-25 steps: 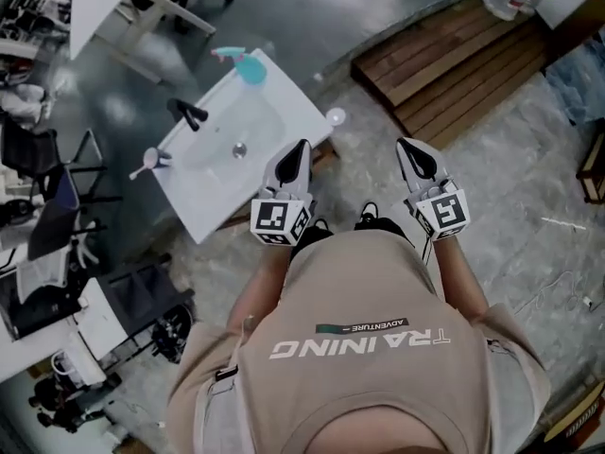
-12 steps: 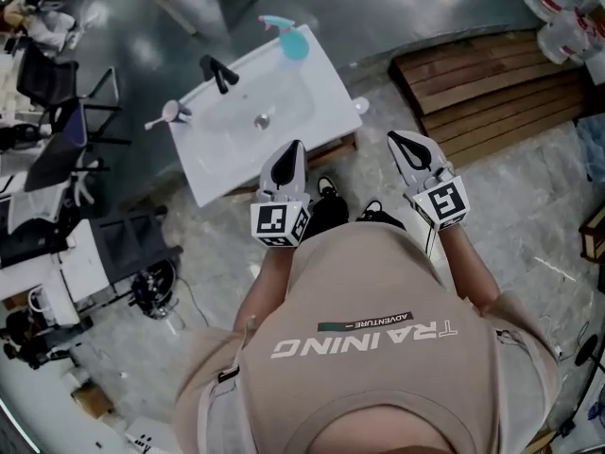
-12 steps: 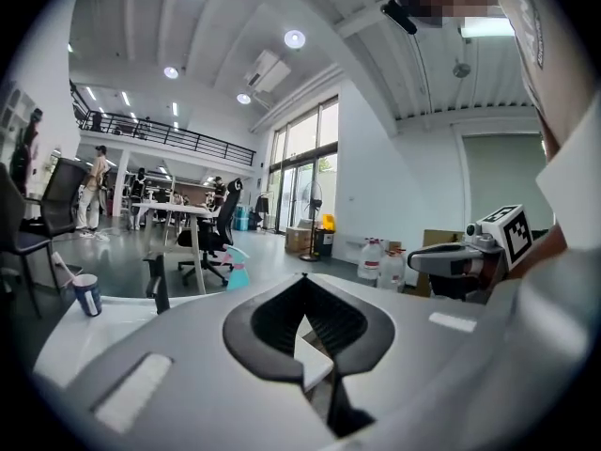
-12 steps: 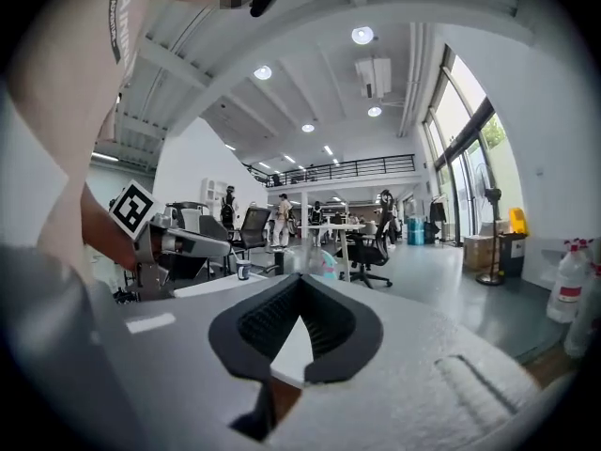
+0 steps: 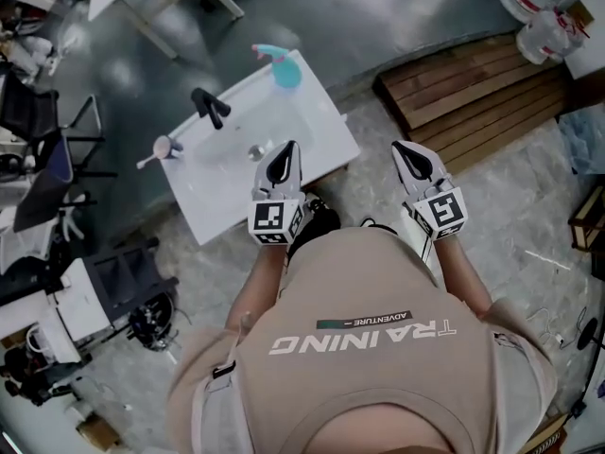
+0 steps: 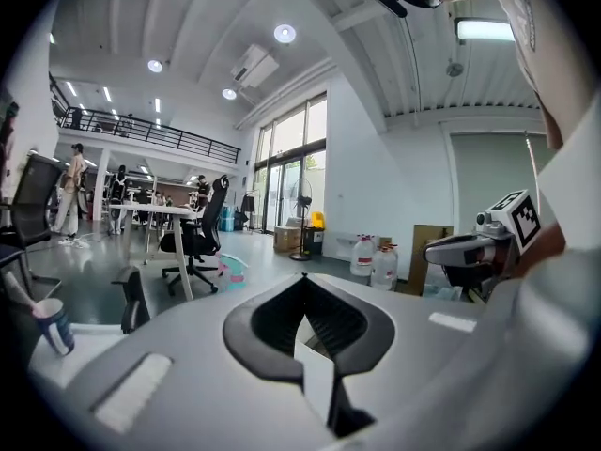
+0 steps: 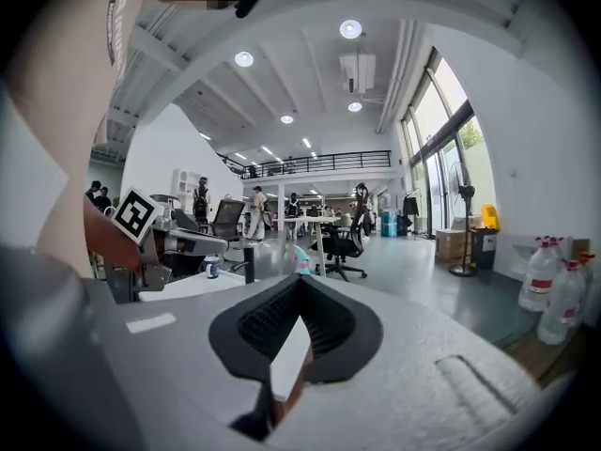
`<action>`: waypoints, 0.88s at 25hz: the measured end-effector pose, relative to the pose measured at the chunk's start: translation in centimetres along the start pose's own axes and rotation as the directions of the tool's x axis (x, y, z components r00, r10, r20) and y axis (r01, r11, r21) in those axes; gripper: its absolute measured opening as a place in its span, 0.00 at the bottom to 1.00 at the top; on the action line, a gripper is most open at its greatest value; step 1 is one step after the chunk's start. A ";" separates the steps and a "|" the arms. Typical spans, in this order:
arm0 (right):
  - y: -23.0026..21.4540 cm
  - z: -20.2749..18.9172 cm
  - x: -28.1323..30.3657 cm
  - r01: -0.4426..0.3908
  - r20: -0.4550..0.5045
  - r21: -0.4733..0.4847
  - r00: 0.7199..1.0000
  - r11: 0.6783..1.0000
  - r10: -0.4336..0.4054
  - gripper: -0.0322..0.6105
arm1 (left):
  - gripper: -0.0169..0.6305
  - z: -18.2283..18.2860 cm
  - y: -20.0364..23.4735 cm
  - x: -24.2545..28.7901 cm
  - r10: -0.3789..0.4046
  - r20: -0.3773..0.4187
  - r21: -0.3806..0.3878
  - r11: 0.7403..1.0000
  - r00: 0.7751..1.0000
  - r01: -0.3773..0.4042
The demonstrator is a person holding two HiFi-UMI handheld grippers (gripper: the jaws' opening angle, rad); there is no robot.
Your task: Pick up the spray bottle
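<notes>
floor: grey, glossy | pallet: wooden | windows: tall | ceiling lights: on

I hold my left forearm and right forearm forward, side by side. My left gripper and right gripper point ahead, tipped slightly downward, well apart. Each gripper's jaws are pressed together, with nothing between them.
</notes>
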State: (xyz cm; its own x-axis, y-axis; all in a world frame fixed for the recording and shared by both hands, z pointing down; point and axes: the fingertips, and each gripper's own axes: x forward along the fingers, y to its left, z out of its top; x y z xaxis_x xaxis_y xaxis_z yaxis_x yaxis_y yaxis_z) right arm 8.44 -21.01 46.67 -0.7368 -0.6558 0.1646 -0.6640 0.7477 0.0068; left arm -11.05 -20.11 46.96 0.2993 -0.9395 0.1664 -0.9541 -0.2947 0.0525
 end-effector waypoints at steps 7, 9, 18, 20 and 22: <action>0.1 3.2 6.3 0.038 0.049 -0.007 0.998 0.999 -0.037 0.05 | 0.05 2.1 5.0 3.9 -0.069 0.001 0.031 0.997 0.998 0.068; 0.4 3.8 7.8 0.048 0.056 -0.004 0.997 0.999 -0.047 0.05 | 0.05 2.2 6.0 4.6 -0.088 -0.006 0.028 0.996 0.996 0.088; 2.3 3.1 12.3 0.002 -0.007 -0.033 1.000 0.999 -0.003 0.05 | 0.05 0.9 9.2 6.0 -0.075 -0.036 -0.040 0.996 0.997 0.074; 2.3 3.4 13.1 -0.034 -0.019 -0.063 0.999 0.997 0.033 0.05 | 0.05 0.8 9.8 6.5 -0.053 -0.043 -0.051 0.997 0.998 0.051; 2.1 3.9 14.1 -0.071 -0.009 -0.071 0.997 0.995 0.071 0.05 | 0.05 0.8 10.4 7.2 -0.031 -0.049 -0.059 0.998 0.998 0.028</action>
State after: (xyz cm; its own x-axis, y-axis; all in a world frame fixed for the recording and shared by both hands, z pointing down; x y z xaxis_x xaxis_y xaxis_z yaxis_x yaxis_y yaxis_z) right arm -3.82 -29.13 45.14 -0.7807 -0.6002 0.1740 -0.5989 0.7981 0.0655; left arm -18.84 -30.11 47.97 0.3285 -0.9202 0.2130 -0.9437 -0.3103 0.1150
